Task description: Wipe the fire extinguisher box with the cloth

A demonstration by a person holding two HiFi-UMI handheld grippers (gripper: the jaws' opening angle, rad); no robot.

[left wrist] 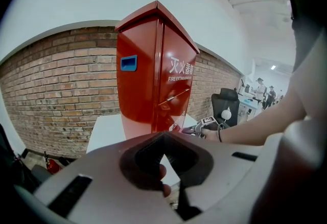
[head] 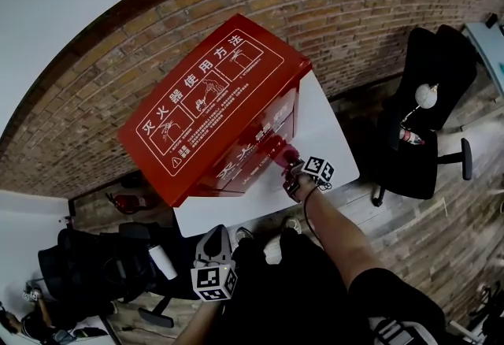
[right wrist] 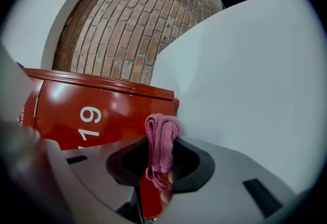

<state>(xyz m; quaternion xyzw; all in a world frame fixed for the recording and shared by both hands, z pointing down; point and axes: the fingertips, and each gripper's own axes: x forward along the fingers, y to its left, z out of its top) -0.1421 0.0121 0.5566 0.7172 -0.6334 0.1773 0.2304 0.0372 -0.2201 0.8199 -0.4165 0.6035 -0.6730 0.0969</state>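
The red box (head: 213,99) stands on the white desk (head: 331,139) with a brick wall (head: 354,12) behind it. Its slanted top bears white print and drawings.

The right claw (head: 293,174) reaches over the desk's near edge to the box's front, low down by its right corner. It pinches a folded pink cloth (head: 287,154), and the cloth's free end lies against the red front. In the right gripper view the cloth (right wrist: 161,141) stands up out of the claw (right wrist: 158,177), bunched at the top, with the box (right wrist: 92,110) to its left and the bare desk (right wrist: 245,74) to its right.

The left claw (head: 214,235) hangs below the desk's near edge, well apart from the box. In its own view the claw (left wrist: 173,177) is pressed together with nothing in it and points up at the box (left wrist: 153,74).

A black chair (head: 425,99) stands to the right of the desk.
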